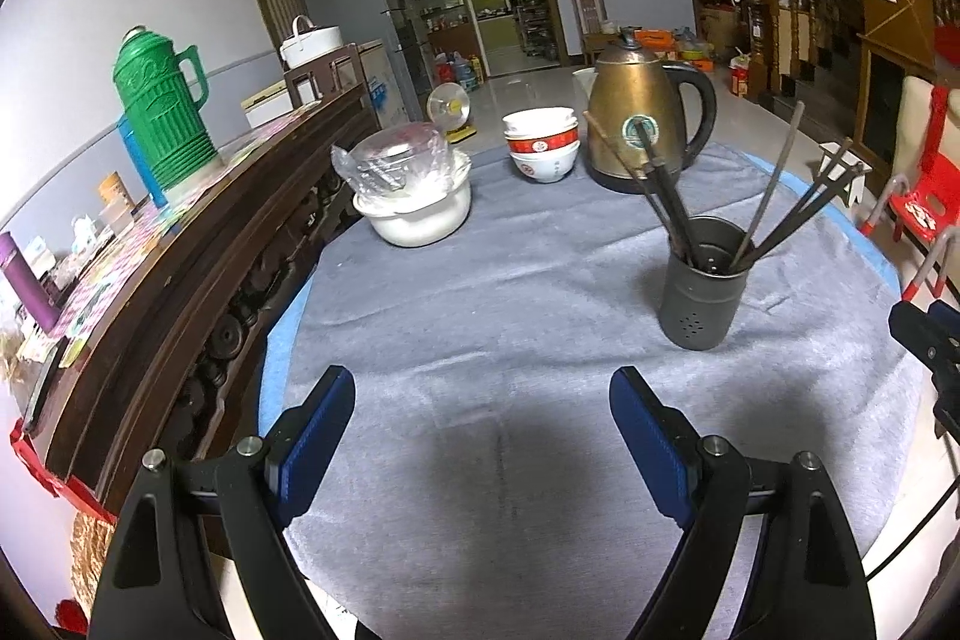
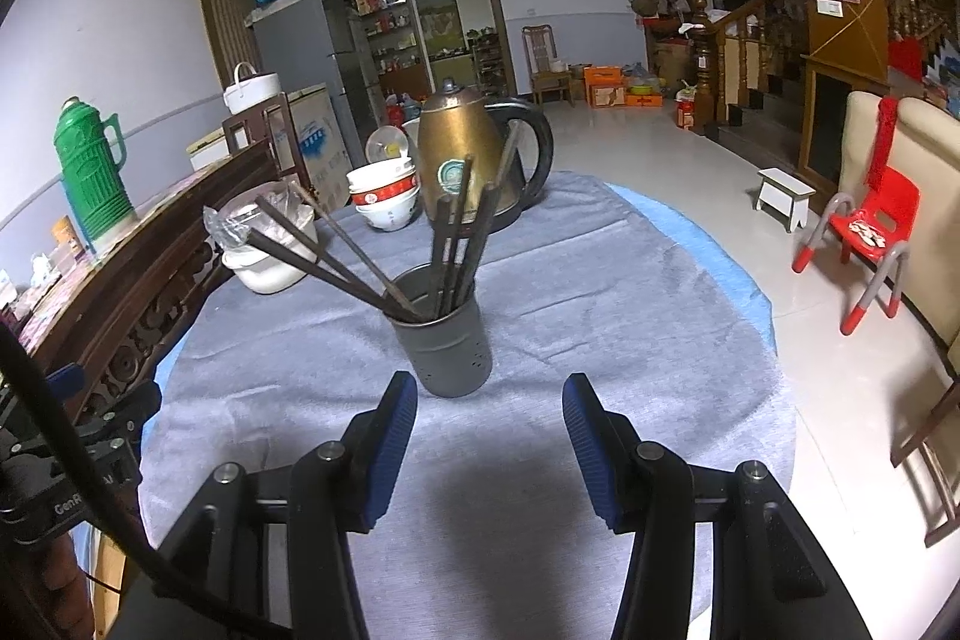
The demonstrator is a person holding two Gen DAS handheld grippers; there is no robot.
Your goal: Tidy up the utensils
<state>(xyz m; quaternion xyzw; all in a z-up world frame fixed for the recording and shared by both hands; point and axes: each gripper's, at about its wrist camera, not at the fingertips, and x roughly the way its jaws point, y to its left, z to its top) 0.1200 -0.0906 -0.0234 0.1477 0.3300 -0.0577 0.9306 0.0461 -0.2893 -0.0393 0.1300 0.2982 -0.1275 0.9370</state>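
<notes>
Nearest the left camera, the left gripper (image 1: 483,403) stands with its two blue-padded fingers (image 1: 312,436) spread wide over the grey cloth (image 1: 480,292), nothing between them. Its own shadow darkens the cloth just ahead. From the other camera, the right gripper (image 2: 489,415) also has its jaws apart, less widely, and holds nothing; the fingers' lower parts are cut off by the frame edge. A bit of the left gripper's body shows at that view's left edge, partly hidden behind a black cable (image 2: 78,466).

Just beyond the right gripper's fingertips stands one dark grey holder (image 2: 447,334), upright on the cloth, with small holes in its side. In the left view the same holder (image 1: 702,280) sits to the right and well ahead. Chopsticks (image 2: 384,256) fan out of it, some leaning left, some nearly upright; about nine sticks can be counted, though where they cross the number is uncertain.

Farther on, three things line the far side of the cloth: one white pot (image 1: 420,214) on the left with a crumpled clear bag on top hiding what it holds, one stack of bowls (image 1: 542,145) in the middle, seemingly three, and one brass-coloured kettle (image 1: 642,124) on the right.

Left of the table, one green thermos (image 1: 162,112) stands on a dark wooden sideboard (image 1: 198,250).
</notes>
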